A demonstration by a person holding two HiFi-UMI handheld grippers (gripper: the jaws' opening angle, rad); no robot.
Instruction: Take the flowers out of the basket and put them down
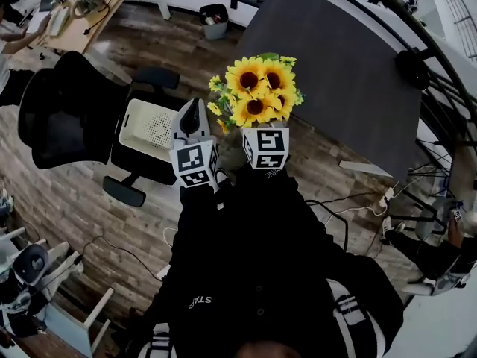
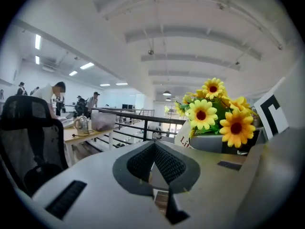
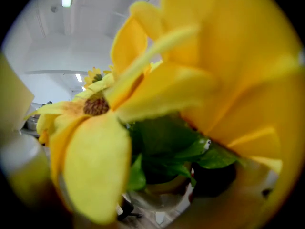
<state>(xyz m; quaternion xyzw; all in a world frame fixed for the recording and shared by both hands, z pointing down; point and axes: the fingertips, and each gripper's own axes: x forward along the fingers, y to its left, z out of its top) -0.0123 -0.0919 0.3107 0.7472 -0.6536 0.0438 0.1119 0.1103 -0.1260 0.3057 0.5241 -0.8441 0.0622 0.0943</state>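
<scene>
Head view looks down on a person in black. Close to the chest, two grippers are held up side by side, almost touching, and both point away from the body. The left gripper [image 1: 194,110] is closed tight with nothing in it. In the left gripper view its two dark pads meet in a point. The right gripper [image 1: 264,129] carries a bunch of yellow sunflowers [image 1: 257,88]. The bunch stands up straight on top of it, in the air. In the right gripper view the petals and green leaves are so close that they hide the jaws, so I think it is squeezed on the bottom of the bunch.

A bit further, to the left, a white basket [image 1: 138,129] sits on the seat of a black office chair [image 1: 67,118]. It looks empty, so the flowers are out. Under it is a wooden floor [image 1: 89,200]. Further off, to the right, is a big dark surface [image 1: 335,58].

I think the job now is to put the flowers down. To do it well, the right gripper should hold firm and keep the bunch upright. It should go over the dark surface, come down slowly until the bottom rests, and only then let go. The left gripper should keep clear of the petals.
</scene>
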